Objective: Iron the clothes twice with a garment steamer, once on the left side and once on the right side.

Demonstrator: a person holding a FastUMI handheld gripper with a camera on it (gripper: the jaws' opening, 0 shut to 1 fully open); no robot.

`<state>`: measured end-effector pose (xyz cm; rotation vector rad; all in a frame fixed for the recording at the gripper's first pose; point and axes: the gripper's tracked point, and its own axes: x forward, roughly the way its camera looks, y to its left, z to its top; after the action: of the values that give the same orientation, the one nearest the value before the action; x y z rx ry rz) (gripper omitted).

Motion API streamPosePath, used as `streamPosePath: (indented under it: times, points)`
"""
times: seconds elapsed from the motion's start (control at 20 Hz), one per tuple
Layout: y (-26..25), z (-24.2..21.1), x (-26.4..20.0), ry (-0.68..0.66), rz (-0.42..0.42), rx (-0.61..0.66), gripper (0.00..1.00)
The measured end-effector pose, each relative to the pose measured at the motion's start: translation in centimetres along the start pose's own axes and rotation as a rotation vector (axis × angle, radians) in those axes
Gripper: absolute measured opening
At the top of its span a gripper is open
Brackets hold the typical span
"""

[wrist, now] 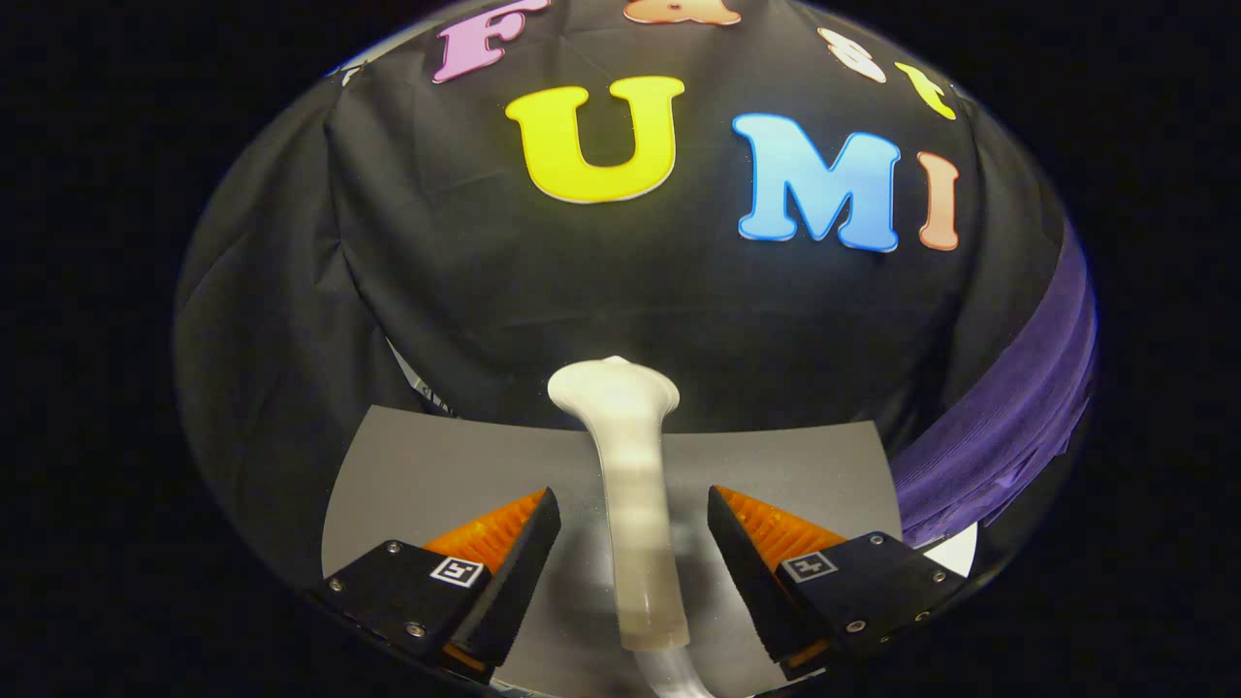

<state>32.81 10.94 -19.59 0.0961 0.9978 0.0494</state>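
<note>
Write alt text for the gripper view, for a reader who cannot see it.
A white garment steamer lies on a grey table, handle toward the camera, between the open fingers of the gripper; neither finger touches it. Its wide head points at the black cloth wall beyond, and purple fabric hangs beyond the other finger.

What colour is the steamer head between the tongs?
White to cream, best seen in the gripper view: the steamer stands between the open tongs, untouched.
</note>
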Motion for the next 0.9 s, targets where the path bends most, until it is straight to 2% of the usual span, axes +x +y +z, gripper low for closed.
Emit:
streamPosePath:
  times: [0.3,0.4,0.5,0.55,0.65,0.9]
  points:
    - [-0.4,-0.3,3.1,0.069,0.0,0.061,0.94]
    - [-0.8,-1.3,3.7,0.103,-0.019,0.066,0.88]
    - [-1.3,-1.8,4.1,0.106,-0.061,0.058,0.78]
    - [-1.4,-1.5,3.8,0.088,-0.077,0.047,0.67]
    - [-1.2,-1.7,3.5,0.072,-0.09,0.019,0.53]
    - [-1.7,-2.1,3.4,-0.036,-0.1,0.094,0.46]
